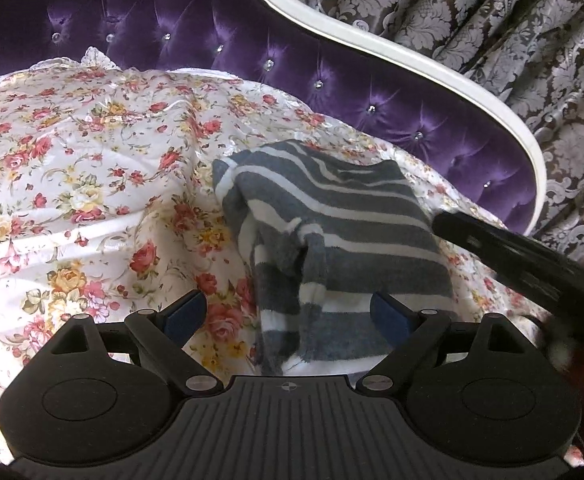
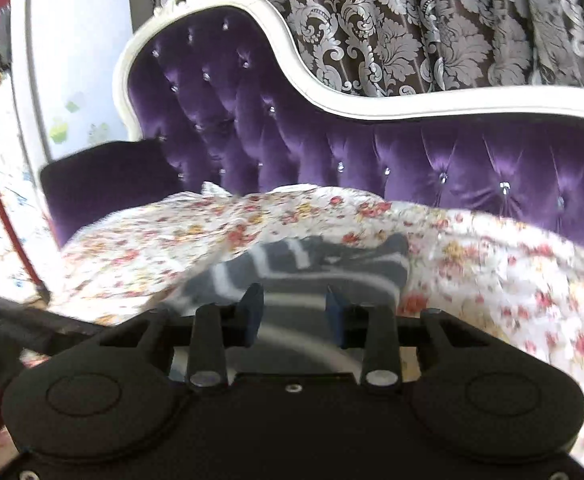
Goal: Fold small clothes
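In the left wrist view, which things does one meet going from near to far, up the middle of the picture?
left gripper → striped garment → floral sheet → purple tufted sofa back → white sofa frame → patterned curtain

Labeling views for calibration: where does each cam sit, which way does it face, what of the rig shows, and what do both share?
Left wrist: on the left gripper, looking forward and down at the striped garment on the floral sheet; own fingers wide open, plus the right gripper's dark body at right.
Right wrist: on the right gripper, aimed shallower over the striped garment at the purple sofa back; own fingers partly open, image blurred.
Shared: garment, sheet, sofa back, patterned curtain.
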{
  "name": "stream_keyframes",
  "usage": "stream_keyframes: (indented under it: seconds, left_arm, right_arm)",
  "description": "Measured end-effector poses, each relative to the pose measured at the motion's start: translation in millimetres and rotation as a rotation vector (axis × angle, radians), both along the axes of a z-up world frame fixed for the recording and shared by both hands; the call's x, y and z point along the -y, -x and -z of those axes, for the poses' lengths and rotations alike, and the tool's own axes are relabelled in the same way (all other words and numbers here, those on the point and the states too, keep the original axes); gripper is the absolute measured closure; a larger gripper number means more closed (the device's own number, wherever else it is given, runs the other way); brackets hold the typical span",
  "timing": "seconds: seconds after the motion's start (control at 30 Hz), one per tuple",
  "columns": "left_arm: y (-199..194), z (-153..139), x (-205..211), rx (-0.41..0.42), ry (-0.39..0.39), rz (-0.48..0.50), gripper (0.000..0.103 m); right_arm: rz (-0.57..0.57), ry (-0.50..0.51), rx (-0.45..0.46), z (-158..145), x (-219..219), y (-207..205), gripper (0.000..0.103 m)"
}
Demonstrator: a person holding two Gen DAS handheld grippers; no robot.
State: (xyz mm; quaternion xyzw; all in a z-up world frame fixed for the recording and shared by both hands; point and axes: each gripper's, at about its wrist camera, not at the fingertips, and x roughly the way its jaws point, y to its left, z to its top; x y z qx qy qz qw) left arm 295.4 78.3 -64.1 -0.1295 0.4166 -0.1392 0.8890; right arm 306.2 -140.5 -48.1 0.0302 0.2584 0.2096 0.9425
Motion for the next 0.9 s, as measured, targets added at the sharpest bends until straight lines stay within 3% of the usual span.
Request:
stream_keyframes:
  seconds: [0.17,0.3,0.47,0.6,0.7,0.8,0.83,0.9]
  left_arm:
    - [0,0,-1,0.007,0.008,-0.008,0.014]
    - [-3,2,-4,0.002,0.049,-0.028,0.014]
    - [-13,2,-3,0.029,0.068,-0.067,0.013]
    - [-20,3,8,0.072,0.028,-0.063,0.013]
    - [-30,20,11,-0.023,-0.027,-0.07,0.013]
    - [-30,27,0,-0.031,0.033,-0.079,0.012]
    - [-30,26,-1,-0.037,0.032,-0.075,0.012]
    - [-30,24,-2,-0.044,0.029,-0.07,0.012]
  right_arm:
    - [-0.051,0.158,-0.034,37,-37,-11,0.06]
    - [-0.061,0.254,0.072,49,-51,9,0.065]
    - [-0.066,0.277,0.092,48,-52,13,0.065]
    - [-0.065,0.299,0.11,48,-59,17,0.066]
    - [-0.072,0.295,0.112,47,-58,17,0.067]
    - [-0.092,0.264,0.092,41,-51,15,0.067]
    - [-0.093,0.244,0.08,38,-47,13,0.064]
    - [-0.087,0.186,0.053,31,-35,9,0.049]
